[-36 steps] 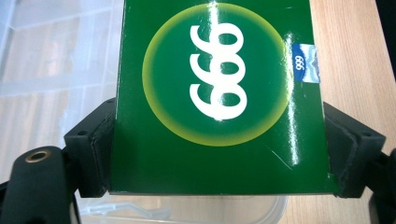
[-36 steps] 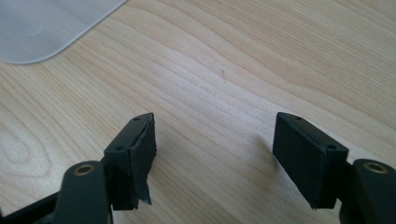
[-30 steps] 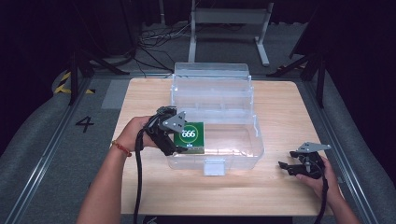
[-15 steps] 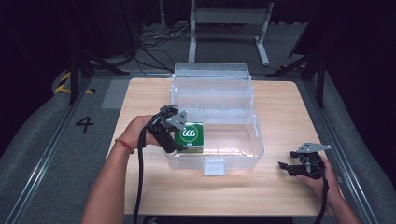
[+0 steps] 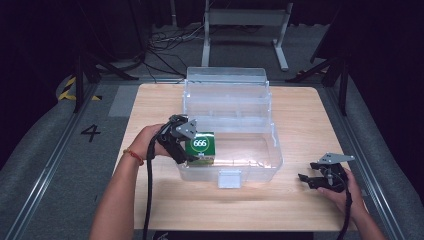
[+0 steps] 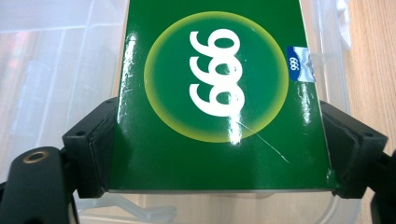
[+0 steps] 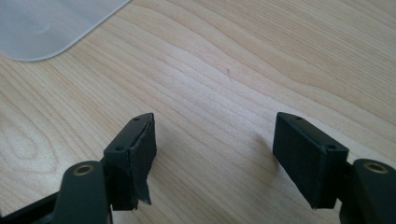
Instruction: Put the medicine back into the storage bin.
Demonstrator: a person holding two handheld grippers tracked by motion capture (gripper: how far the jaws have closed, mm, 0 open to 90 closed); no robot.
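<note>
A green box (image 5: 201, 147) printed with a white "666" in a yellow circle sits at the left end of a clear plastic bin (image 5: 260, 165), inside its near compartment. My left gripper (image 5: 186, 149) is shut on it. In the left gripper view the green box (image 6: 219, 98) is clamped between both black jaws over the clear plastic bin (image 6: 56, 70). At the table's right front my right gripper (image 5: 309, 181) rests low over the wood, open, with nothing between its fingers. In the right gripper view my right gripper (image 7: 215, 154) has bare wood between its jaws.
The bin's clear lid (image 5: 226, 82) stands open at the back, with a white latch (image 5: 229, 179) at the front. The wooden table (image 5: 150, 105) has bare room left, right and in front. A corner of the bin (image 7: 51, 23) lies far from my right jaws.
The left gripper and green box have barely shifted, settling slightly lower at the bin's left end. The right gripper has stayed still.
</note>
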